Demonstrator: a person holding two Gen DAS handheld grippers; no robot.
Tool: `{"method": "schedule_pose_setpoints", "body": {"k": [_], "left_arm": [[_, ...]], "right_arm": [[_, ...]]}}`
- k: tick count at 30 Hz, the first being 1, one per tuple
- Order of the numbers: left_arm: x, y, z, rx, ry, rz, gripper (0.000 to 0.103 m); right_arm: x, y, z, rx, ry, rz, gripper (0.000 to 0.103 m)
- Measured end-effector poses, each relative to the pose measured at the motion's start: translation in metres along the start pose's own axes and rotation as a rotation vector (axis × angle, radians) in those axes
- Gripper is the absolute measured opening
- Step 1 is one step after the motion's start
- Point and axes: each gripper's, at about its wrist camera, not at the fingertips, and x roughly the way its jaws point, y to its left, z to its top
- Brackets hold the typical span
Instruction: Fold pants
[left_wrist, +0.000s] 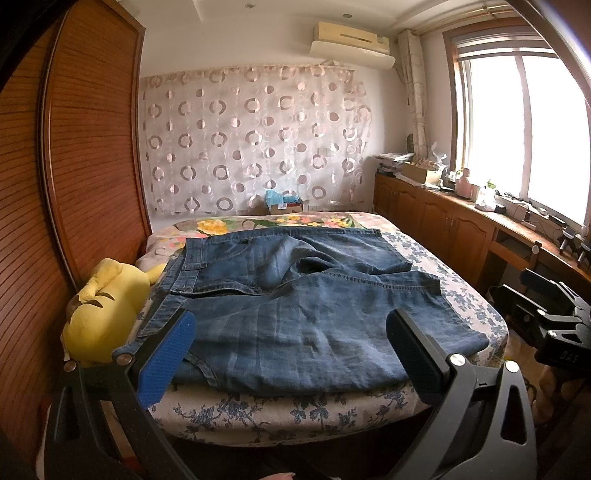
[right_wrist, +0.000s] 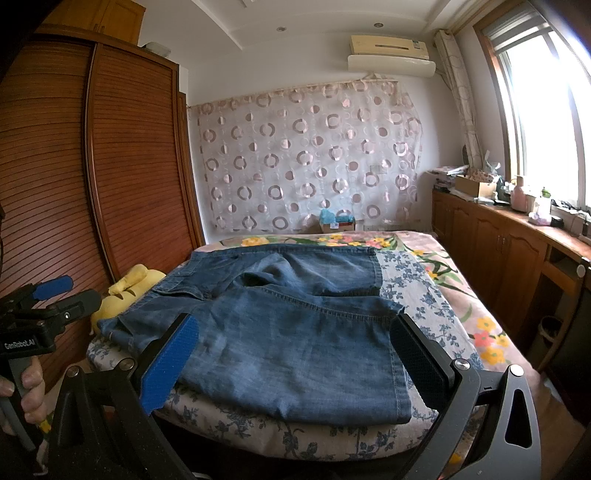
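Observation:
Blue denim pants (left_wrist: 295, 306) lie on the bed, folded across so both legs point right, waistband at the left. In the right wrist view the same pants (right_wrist: 288, 332) fill the bed's near end. My left gripper (left_wrist: 291, 328) hovers open just before the near edge of the pants, nothing between its blue-padded fingers (left_wrist: 168, 358). My right gripper (right_wrist: 295, 339) is also open over the near leg hems, holding nothing. The right gripper (left_wrist: 546, 317) appears at the far right of the left wrist view. At the left edge of the right wrist view, a hand holds the left gripper (right_wrist: 48, 299).
A floral bedspread (left_wrist: 280, 413) covers the bed. A yellow plush toy (left_wrist: 107, 314) sits between bed and wooden wardrobe (left_wrist: 74, 166) on the left. A wooden counter (left_wrist: 480, 221) with clutter runs under the window at right. A patterned curtain (left_wrist: 251, 140) hangs behind the bed.

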Motion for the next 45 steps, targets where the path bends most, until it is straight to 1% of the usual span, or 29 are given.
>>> {"method": "schedule_pose_setpoints", "body": {"k": [8, 10, 11, 12, 15, 22, 35, 41, 45], "left_arm": [[0.0, 0.0, 0.0, 0.001, 0.001, 0.0, 0.103], [0.001, -0.01, 0.004, 0.001, 0.01, -0.002, 0.103], [-0.005, -0.018, 0.006, 0.002, 0.014, -0.001, 0.103], [-0.003, -0.018, 0.006, 0.002, 0.02, 0.0, 0.103], [0.007, -0.004, -0.004, -0.004, 0.037, -0.005, 0.103], [0.024, 0.002, -0.013, -0.019, 0.076, -0.01, 0.103], [0.042, 0.019, -0.03, -0.025, 0.114, -0.009, 0.103], [0.049, 0.035, -0.037, -0.035, 0.133, 0.015, 0.103], [0.052, 0.051, -0.041, -0.054, 0.139, 0.038, 0.103]], "right_arm": [[0.0, 0.0, 0.0, 0.001, 0.0, 0.001, 0.103], [0.002, 0.0, -0.001, 0.0, 0.006, 0.002, 0.103], [0.002, 0.0, 0.0, 0.001, 0.008, 0.003, 0.103], [0.005, -0.001, -0.001, 0.003, 0.014, 0.002, 0.103], [0.007, -0.004, -0.003, 0.009, 0.028, 0.001, 0.103], [0.013, -0.009, -0.007, 0.016, 0.064, -0.004, 0.103], [0.018, -0.019, -0.01, 0.019, 0.118, -0.026, 0.103], [0.018, -0.025, -0.016, 0.015, 0.147, -0.049, 0.103], [0.016, -0.028, -0.018, 0.009, 0.168, -0.07, 0.103]]}}
